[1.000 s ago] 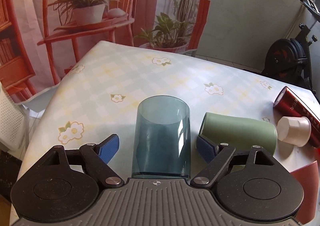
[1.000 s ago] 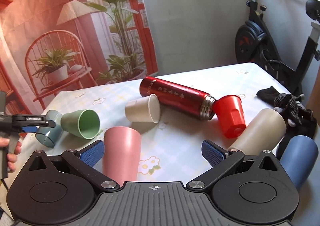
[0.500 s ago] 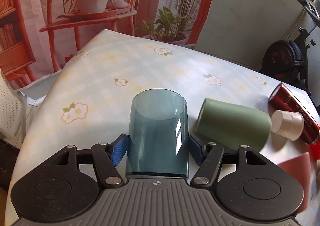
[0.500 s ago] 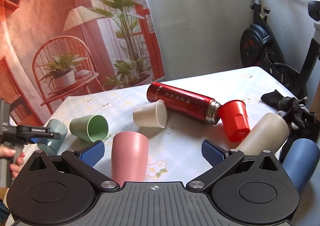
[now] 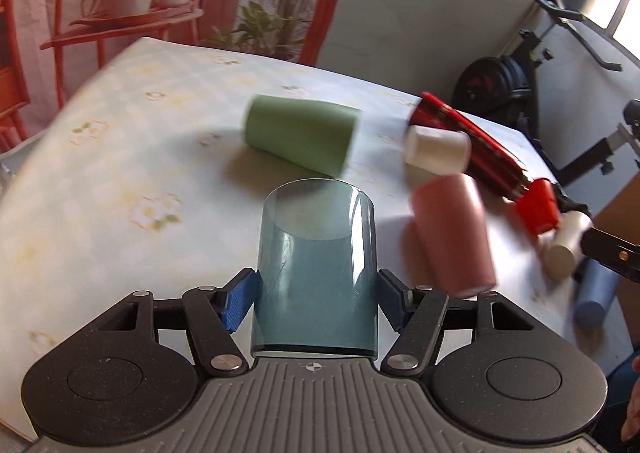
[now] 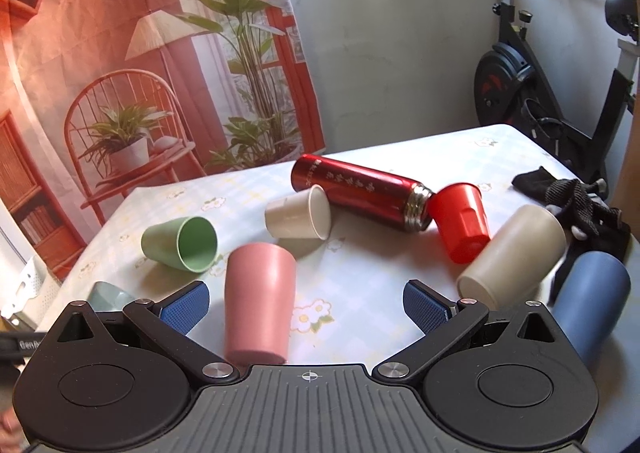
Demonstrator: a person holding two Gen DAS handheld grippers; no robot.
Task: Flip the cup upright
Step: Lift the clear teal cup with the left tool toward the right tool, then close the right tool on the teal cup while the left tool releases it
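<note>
Midway: left gripper (image 5: 316, 299) pinching teal cup (image 5: 316, 273), lifting off table (image 5: 100, 213); uprighting pending; right gripper (image 6: 307, 307) idling, fingers spread.

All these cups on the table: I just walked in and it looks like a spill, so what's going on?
A person is working with two handheld grippers. The left gripper is shut on the translucent blue-grey plastic cup, held over the floral tablecloth. The right gripper is open and empty, with the pink cup standing mouth down by its left finger. The green cup lies on its side.
</note>
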